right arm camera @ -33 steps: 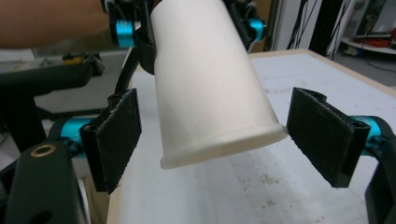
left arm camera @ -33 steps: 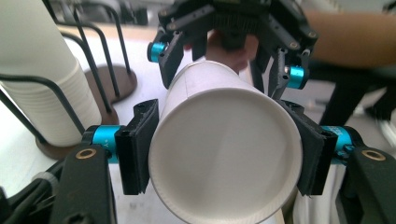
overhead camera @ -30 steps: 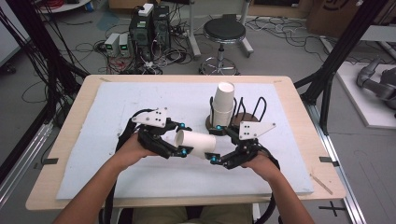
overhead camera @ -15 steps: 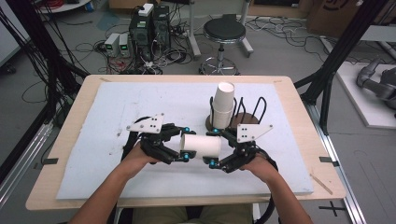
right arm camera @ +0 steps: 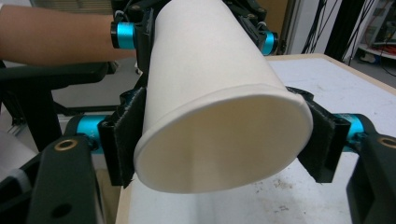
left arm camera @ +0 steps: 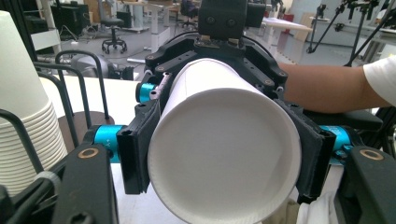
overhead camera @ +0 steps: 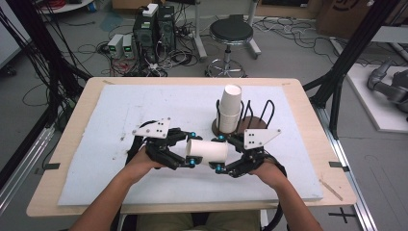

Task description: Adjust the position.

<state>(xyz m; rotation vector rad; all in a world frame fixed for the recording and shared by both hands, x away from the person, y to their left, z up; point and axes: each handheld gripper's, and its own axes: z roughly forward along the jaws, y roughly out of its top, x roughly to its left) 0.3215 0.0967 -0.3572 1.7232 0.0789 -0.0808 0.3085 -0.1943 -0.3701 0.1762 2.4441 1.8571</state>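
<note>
High view: paper cup (overhead camera: 208, 151) lies level above the worktop (overhead camera: 120, 115), long axis left–right between both tools.
Left tool (overhead camera: 185, 153): clamped on one end.
Right tool (overhead camera: 222, 153): jaws just closing – pads against the other end.
Stack of cups (overhead camera: 230, 108): upright, behind.

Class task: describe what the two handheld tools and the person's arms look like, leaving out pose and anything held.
Both the left tool and right tool are black frames with cyan knobs, each topped by a grey three-cornered plate with dark dots. A black cable trails from the right. Forearms are bare; a white short sleeve shows.
</note>
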